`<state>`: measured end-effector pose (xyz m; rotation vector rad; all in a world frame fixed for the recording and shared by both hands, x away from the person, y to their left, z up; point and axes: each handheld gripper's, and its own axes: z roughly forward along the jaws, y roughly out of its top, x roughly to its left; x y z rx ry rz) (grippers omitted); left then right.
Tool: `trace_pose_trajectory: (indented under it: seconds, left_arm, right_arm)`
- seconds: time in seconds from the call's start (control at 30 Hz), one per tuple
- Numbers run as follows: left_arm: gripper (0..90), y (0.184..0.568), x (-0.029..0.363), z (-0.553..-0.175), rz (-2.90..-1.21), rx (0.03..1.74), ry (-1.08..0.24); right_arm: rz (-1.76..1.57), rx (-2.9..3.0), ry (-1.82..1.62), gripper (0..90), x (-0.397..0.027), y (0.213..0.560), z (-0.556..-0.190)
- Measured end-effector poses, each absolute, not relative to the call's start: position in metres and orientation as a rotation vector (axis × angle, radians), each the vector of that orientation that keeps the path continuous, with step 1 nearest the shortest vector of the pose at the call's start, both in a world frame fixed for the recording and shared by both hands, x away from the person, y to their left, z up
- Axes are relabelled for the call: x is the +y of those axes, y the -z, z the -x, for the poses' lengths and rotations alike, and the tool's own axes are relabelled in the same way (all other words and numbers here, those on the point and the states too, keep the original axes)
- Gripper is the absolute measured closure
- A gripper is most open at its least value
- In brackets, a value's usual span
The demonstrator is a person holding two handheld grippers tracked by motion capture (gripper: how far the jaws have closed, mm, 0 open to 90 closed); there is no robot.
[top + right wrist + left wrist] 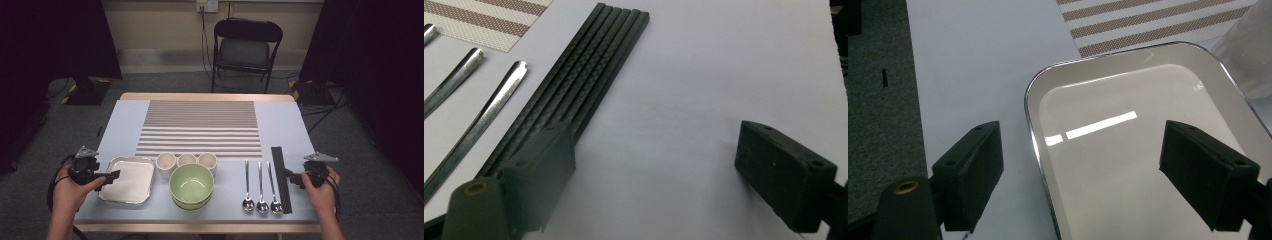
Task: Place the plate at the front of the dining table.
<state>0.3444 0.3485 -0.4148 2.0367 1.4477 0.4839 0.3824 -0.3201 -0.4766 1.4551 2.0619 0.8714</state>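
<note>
My left gripper (114, 174) is held at the table's left edge, jaws wide open over the near-left rim of a shiny square metal tray (127, 179). In the left gripper view the tray (1148, 150) lies empty between and beyond the open gripper (1080, 170). My right gripper (291, 178) stands open at the table's right side, just right of a bundle of black chopsticks (280, 175). In the right gripper view the chopsticks (589, 80) run past the left jaw, and bare blue cloth lies between the jaws of the gripper (654, 165).
Three white cups (186, 161) stand behind stacked green bowls (191, 185). Three metal spoons (260, 187) lie left of the chopsticks. A striped placemat (200, 127) covers the table's middle. A black folding chair (245, 50) stands beyond the table.
</note>
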Motion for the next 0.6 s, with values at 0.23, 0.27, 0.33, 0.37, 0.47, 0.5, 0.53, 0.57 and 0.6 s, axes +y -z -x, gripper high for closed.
trace_pose_trajectory:
  seconds: [0.23,0.27,0.33,0.37,0.47,0.5,0.53,0.57,0.6]
  left_arm:
    - [19.5,0.4161,0.3541,-0.3435,-2.018,1.498,-0.502]
    - [19.4,0.4165,0.3545,-0.3435,-2.01,1.511,-0.493]
    - [20.2,0.4171,0.3553,-0.343,-2.013,1.524,-0.492]
    - [20.3,0.4176,0.3556,-0.343,-2.025,1.523,-0.492]
    - [24.9,0.4181,0.3562,-0.343,-2.023,1.529,-0.485]
    - [26.5,0.418,0.3576,-0.3432,-2.021,1.533,-0.49]
    - [27.1,0.418,0.3576,-0.3432,-2.021,1.533,-0.49]
    - [28.2,0.418,0.3586,-0.3431,-2.014,1.543,-0.496]
    - [29.2,0.4183,0.3588,-0.3431,-2.01,1.548,-0.493]
  right_arm:
    - [-1.456,2.062,-0.872,15.1,-0.3199,0.4766,-0.3823]
    - [-1.455,2.062,-0.871,15.2,-0.3199,0.4767,-0.3823]
    - [-1.454,2.062,-0.871,15.2,-0.32,0.4767,-0.3822]
    - [-1.455,2.061,-0.871,15.2,-0.3199,0.4767,-0.3822]
    - [-1.456,2.062,-0.872,15.2,-0.3199,0.4767,-0.3823]
    - [-1.456,2.062,-0.872,15.2,-0.3199,0.4767,-0.3823]
    - [-1.456,2.062,-0.871,15.2,-0.32,0.4766,-0.3823]
    - [-1.455,2.062,-0.872,15.1,-0.32,0.4767,-0.3823]
    - [-1.456,2.062,-0.872,15.1,-0.32,0.4767,-0.3823]
